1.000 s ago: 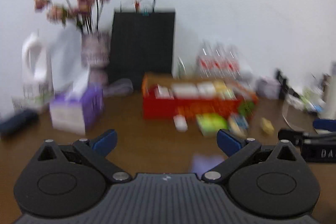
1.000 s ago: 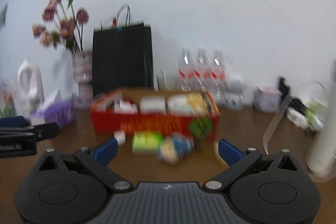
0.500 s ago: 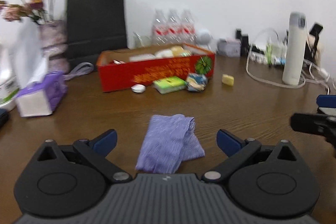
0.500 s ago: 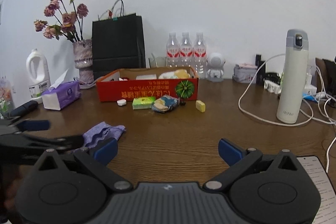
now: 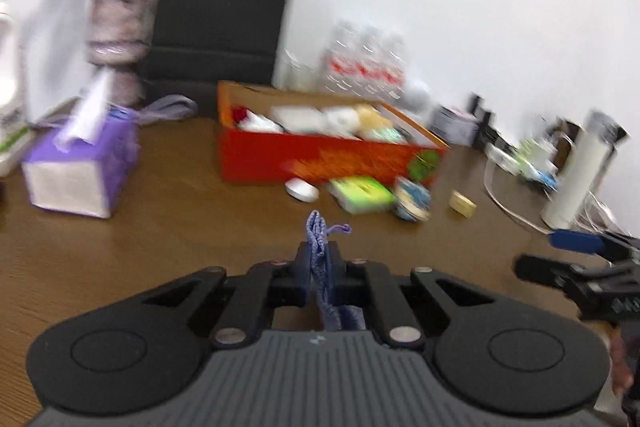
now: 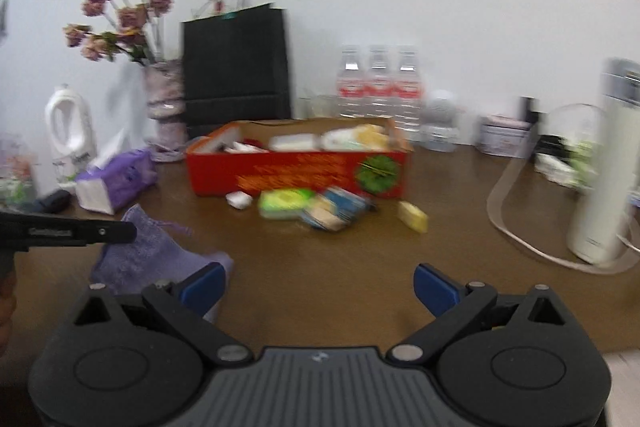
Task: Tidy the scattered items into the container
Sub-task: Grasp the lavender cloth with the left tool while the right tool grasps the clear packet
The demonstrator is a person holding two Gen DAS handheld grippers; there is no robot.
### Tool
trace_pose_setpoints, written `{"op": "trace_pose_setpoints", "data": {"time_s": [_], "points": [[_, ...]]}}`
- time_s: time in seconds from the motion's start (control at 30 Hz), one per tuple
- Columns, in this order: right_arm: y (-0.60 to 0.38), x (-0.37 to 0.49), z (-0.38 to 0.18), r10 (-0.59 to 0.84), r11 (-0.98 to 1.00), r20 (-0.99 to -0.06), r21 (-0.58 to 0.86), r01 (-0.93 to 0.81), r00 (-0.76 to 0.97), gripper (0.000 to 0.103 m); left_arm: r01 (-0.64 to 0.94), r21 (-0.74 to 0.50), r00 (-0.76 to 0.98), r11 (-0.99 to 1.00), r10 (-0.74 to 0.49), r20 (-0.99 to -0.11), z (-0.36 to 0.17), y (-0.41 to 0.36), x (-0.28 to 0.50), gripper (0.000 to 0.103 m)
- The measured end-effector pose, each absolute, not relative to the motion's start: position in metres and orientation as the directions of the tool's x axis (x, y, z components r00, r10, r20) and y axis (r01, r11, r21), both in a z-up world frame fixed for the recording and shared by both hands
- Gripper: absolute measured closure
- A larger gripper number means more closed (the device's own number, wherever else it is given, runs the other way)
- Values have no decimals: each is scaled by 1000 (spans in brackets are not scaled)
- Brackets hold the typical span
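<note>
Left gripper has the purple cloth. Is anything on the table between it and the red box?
The left gripper is shut on the purple cloth. A white case and a green packet lie before the red box, low enough to pass over.

Free room: bare brown table [image 6: 320,267] from the near edge up to the red box [image 6: 296,169], open top reachable from above
Obstacles before the box front: white case [image 6: 239,199], green packet [image 6: 285,203], blue snack bag [image 6: 338,213], yellow block [image 6: 413,217], close together
Left flank: tissue box [image 6: 114,181], vase [image 6: 166,107]
Behind: black bag [image 6: 236,67], water bottles [image 6: 378,83]
Right flank: white flask [image 6: 604,163], looped cable [image 6: 516,187]
</note>
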State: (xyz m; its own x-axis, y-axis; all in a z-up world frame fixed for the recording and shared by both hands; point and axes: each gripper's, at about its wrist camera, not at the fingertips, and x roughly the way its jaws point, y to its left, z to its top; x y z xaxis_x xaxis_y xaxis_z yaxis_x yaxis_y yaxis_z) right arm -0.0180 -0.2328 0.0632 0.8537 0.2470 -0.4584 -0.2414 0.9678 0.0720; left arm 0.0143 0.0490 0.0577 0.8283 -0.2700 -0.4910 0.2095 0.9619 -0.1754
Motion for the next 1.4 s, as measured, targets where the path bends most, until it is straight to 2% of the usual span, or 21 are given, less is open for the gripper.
{"op": "trace_pose_setpoints", "data": {"time_s": [0.13, 0.17, 0.3, 0.37, 0.43, 0.5, 0.57, 0.7, 0.77, 0.83, 0.87, 0.9, 1.03, 1.1, 1.2, 1.27, 1.33, 1.37, 1.4], "points": [[-191, 60, 62, 350, 929, -475, 64, -364, 808, 8, 146, -207, 835, 967, -233, -499, 54, 72, 25, 95], [-183, 81, 59, 354, 926, -496, 66, -373, 793, 14, 139, -221, 829, 965, -236, -508, 49, 76, 27, 95], [-155, 157, 41, 322, 929, -581, 42, -368, 747, 16, 112, -249, 819, 962, -231, -525, 37, 87, 35, 95], [-144, 175, 32, 253, 940, -632, -19, -341, 733, 25, 102, -263, 817, 959, -231, -528, 34, 95, 37, 95], [-136, 161, 32, 305, 918, -622, -10, -396, 721, 27, 98, -280, 815, 955, -239, -529, 32, 102, 38, 95], [-129, 130, 31, 469, 825, -598, 34, -564, 650, 35, 87, -280, 813, 956, -231, -535, 28, 105, 37, 95], [-120, 101, 28, 559, 742, -605, 59, -668, 568, 43, 81, -276, 806, 958, -225, -547, 25, 105, 39, 95], [-97, 67, 25, 633, 668, -602, 107, -736, 487, 48, 77, -260, 803, 963, -214, -556, 20, 103, 40, 95], [-81, 65, 16, 587, 687, -634, 60, -724, 503, 67, 68, -248, 804, 966, -201, -560, 20, 101, 39, 95], [-78, 67, 14, 537, 731, -620, 4, -682, 572, 76, 65, -236, 804, 970, -191, -563, 19, 99, 38, 96], [-80, 67, 14, 534, 741, -619, 17, -671, 575, 90, 60, -223, 807, 973, -179, -563, 18, 98, 37, 96], [-84, 68, 14, 529, 755, -618, 30, -655, 581, 94, 59, -211, 806, 976, -172, -566, 17, 97, 36, 96], [-102, 64, 17, 514, 797, -605, 76, -599, 607, 97, 78, -183, 813, 980, -169, -557, 23, 91, 27, 97], [-112, 55, 25, 490, 815, -587, 47, -577, 645, 97, 103, -152, 827, 983, -170, -536, 31, 88, 17, 97], [-132, 38, 38, 465, 830, -563, 10, -557, 683, 97, 141, -162, 801, 977, -209, -561, 32, 86, 6, 95], [-149, 25, 40, 441, 842, -572, -4, -539, 692, 96, 155, -172, 765, 973, -229, -602, 26, 83, -4, 90], [-164, 10, 38, 401, 854, -593, -33, -519, 698, 94, 177, -144, 753, 974, -228, -617, 25, 77, -19, 69], [-170, 2, 35, 382, 854, -604, -58, -517, 699, 91, 184, -122, 766, 975, -220, -604, 27, 74, -28, 41], [-175, -7, 33, 365, 849, -610, -92, -521, 703, 90, 197, -94, 786, 976, -214, -581, 32, 73, -35, 22]]}}
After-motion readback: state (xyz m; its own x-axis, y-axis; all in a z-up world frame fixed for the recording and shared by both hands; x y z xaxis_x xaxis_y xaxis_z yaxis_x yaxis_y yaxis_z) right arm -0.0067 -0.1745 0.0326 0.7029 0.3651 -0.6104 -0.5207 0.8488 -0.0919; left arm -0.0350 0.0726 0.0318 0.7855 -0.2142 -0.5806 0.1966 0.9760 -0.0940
